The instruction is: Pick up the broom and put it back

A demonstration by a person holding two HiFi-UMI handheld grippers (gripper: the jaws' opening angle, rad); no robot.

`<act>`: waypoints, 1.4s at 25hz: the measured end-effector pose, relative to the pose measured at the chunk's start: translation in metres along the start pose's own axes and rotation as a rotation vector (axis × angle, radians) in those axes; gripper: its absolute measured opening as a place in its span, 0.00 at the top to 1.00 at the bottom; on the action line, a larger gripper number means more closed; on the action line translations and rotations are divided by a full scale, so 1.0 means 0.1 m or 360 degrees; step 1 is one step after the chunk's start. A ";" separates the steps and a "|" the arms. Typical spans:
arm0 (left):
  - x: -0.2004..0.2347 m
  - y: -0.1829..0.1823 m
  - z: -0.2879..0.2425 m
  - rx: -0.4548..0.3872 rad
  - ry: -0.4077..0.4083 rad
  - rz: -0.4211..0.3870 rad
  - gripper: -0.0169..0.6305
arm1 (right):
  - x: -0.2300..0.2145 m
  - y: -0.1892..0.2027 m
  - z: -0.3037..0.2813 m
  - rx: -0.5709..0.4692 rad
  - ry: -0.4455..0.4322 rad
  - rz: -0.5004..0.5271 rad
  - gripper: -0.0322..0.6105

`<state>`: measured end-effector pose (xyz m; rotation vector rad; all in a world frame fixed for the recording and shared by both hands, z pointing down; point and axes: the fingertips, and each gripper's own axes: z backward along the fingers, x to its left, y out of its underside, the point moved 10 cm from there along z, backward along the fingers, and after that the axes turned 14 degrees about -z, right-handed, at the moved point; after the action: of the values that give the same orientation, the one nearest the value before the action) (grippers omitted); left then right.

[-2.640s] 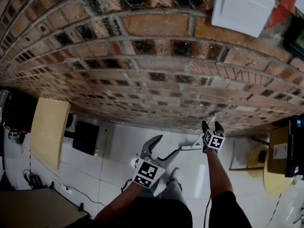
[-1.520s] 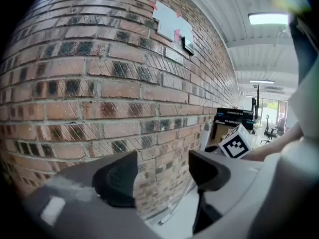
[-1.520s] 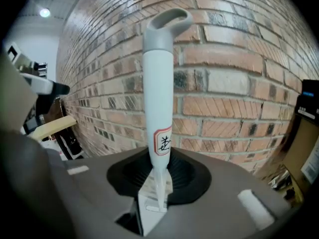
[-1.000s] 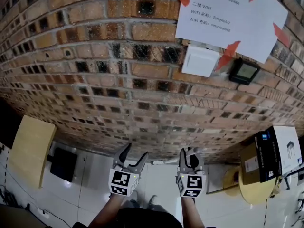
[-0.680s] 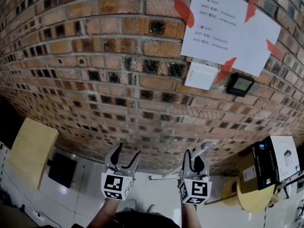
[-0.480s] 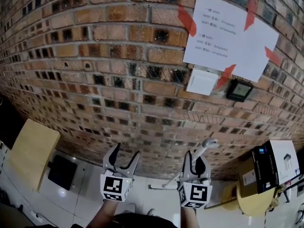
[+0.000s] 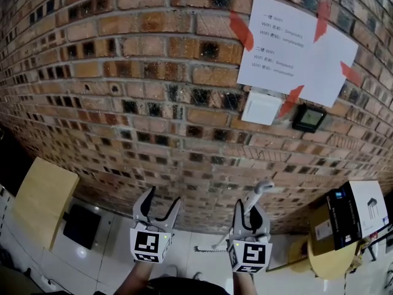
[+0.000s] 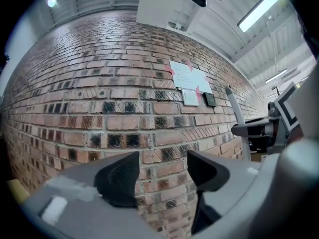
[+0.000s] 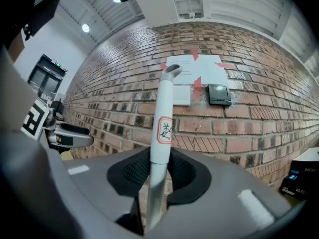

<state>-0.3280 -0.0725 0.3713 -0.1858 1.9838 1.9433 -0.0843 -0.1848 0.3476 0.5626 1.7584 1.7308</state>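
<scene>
Right gripper (image 9: 158, 171) clamps broom (image 9: 163, 113) — left gripper (image 8: 162, 176) gapes.

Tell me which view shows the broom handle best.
The right gripper view: the broom handle stands central, clamped between the fingers, its label visible. The head view shows only its top; the left gripper view a thin sliver at right.

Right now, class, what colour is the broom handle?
The broom handle is white with a red-bordered label; right gripper view.
</scene>
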 end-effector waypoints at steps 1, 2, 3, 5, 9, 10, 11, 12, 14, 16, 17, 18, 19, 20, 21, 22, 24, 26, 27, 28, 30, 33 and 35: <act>0.00 0.00 -0.01 -0.0002 0.0002 0.0010 0.49 | 0.00 -0.01 0.00 -0.0009 -0.0001 -0.0006 0.80; 0.01 -0.01 -0.01 -0.0004 0.0004 0.0020 0.49 | 0.00 -0.02 -0.01 -0.0023 -0.0002 -0.0013 0.80; 0.01 -0.01 -0.02 -0.0009 0.0004 0.0026 0.49 | 0.00 -0.02 -0.01 -0.0031 -0.0001 -0.0018 0.80; 0.01 -0.02 -0.02 -0.0025 0.0001 0.0039 0.49 | -0.02 0.00 -0.01 -0.0014 0.0009 -0.0021 0.80; -0.02 0.00 -0.04 -0.0019 0.0048 0.0015 0.49 | -0.08 0.04 -0.01 0.0015 0.0038 -0.0034 0.81; -0.03 0.00 -0.06 -0.0023 0.0063 0.0018 0.49 | -0.09 0.04 -0.01 0.0015 0.0048 -0.0036 0.80; -0.04 -0.01 -0.07 -0.0031 0.0076 0.0027 0.49 | -0.11 0.04 -0.01 0.0014 0.0059 -0.0038 0.81; -0.05 -0.01 -0.09 -0.0042 0.0090 0.0041 0.49 | -0.13 0.03 -0.01 0.0012 0.0071 -0.0040 0.81; -0.08 -0.02 -0.12 -0.0049 0.0130 0.0048 0.49 | -0.18 0.03 0.01 0.0010 0.0095 -0.0046 0.80; -0.13 -0.02 -0.17 -0.0049 0.0181 0.0033 0.49 | -0.25 0.03 0.05 0.0012 0.0126 -0.0051 0.80; -0.17 -0.03 -0.19 -0.0053 0.0206 0.0031 0.49 | -0.28 0.03 0.08 0.0012 0.0145 -0.0054 0.80; -0.20 -0.04 -0.22 -0.0060 0.0233 0.0031 0.49 | -0.31 0.04 0.11 0.0012 0.0165 -0.0059 0.81; -0.24 -0.05 -0.26 -0.0067 0.0261 0.0031 0.49 | -0.35 0.05 0.14 0.0011 0.0182 -0.0065 0.81; -0.29 -0.06 -0.29 -0.0074 0.0291 0.0032 0.49 | -0.38 0.06 0.17 0.0011 0.0196 -0.0072 0.81; -0.34 -0.08 -0.32 -0.0081 0.0324 0.0034 0.49 | -0.42 0.07 0.21 0.0010 0.0204 -0.0079 0.81; -0.39 -0.09 -0.35 -0.0089 0.0359 0.0039 0.49 | -0.46 0.07 0.25 0.0009 0.0205 -0.0082 0.81; -0.50 -0.13 -0.41 -0.0115 0.0429 0.0059 0.49 | -0.53 0.06 0.32 0.0002 0.0202 -0.0077 0.81; -0.60 -0.16 -0.47 -0.0133 0.0504 0.0061 0.49 | -0.60 0.04 0.40 -0.0006 0.0211 -0.0072 0.81; -0.65 -0.17 -0.50 -0.0136 0.0544 0.0048 0.49 | -0.64 0.03 0.44 -0.0012 0.0217 -0.0074 0.81; -0.70 -0.19 -0.52 -0.0142 0.0585 0.0040 0.49 | -0.67 0.03 0.48 -0.0021 0.0221 -0.0075 0.81; -0.82 -0.22 -0.57 -0.0159 0.0663 0.0037 0.49 | -0.76 0.05 0.59 -0.0035 0.0236 -0.0065 0.81; -1.01 -0.25 -0.64 -0.0175 0.0769 0.0037 0.49 | -0.92 0.12 0.76 -0.0027 0.0277 -0.0069 0.81; -1.12 -0.26 -0.67 -0.0177 0.0837 0.0034 0.49 | -1.03 0.16 0.90 -0.0010 0.0309 -0.0076 0.81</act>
<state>-0.2262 -0.1568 0.3840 -0.7778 2.1831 2.1837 0.0496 -0.1868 0.3790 0.3562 1.8817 1.8078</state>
